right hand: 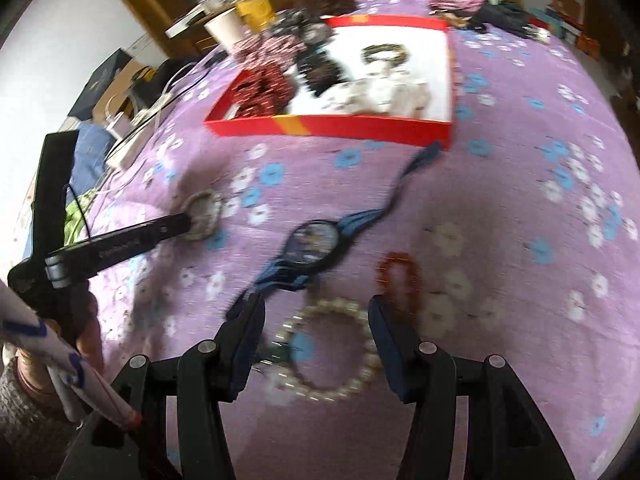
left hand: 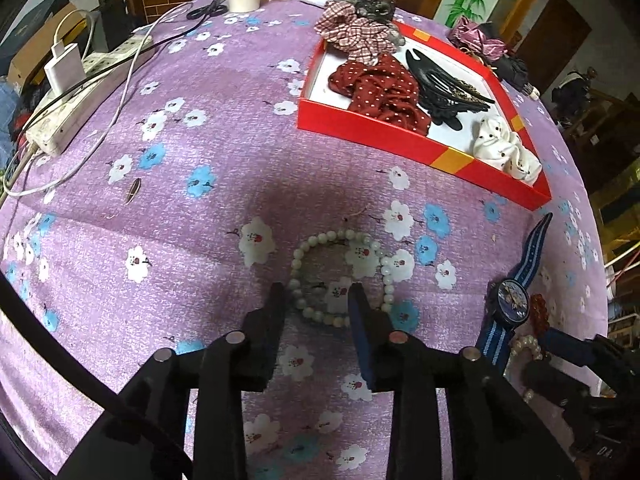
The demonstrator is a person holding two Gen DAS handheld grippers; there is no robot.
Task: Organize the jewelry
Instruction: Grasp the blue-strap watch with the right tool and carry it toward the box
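left gripper (left hand: 318, 294) jaws parted astride pale green bead bracelet (left hand: 340, 276), not pinching | right gripper (right hand: 316, 312) jaws parted above white pearl bracelet (right hand: 332, 350), empty | advice: close squarely on one strand, lift, carry to red shallow cardboard box (left hand: 420, 148)

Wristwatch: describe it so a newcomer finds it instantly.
Start at the red tray on the purple flowered cloth. Just in front of its near corner lies the wristwatch, beside bead bracelets. It alone has a dark round dial on a blue striped fabric strap.

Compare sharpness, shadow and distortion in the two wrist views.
Left wrist view: sharp, the pale bead bracelet crisp, a dark shadow over it. Right wrist view: motion-blurred, smearing the watch and red box. Both: fisheye bending at the edges.
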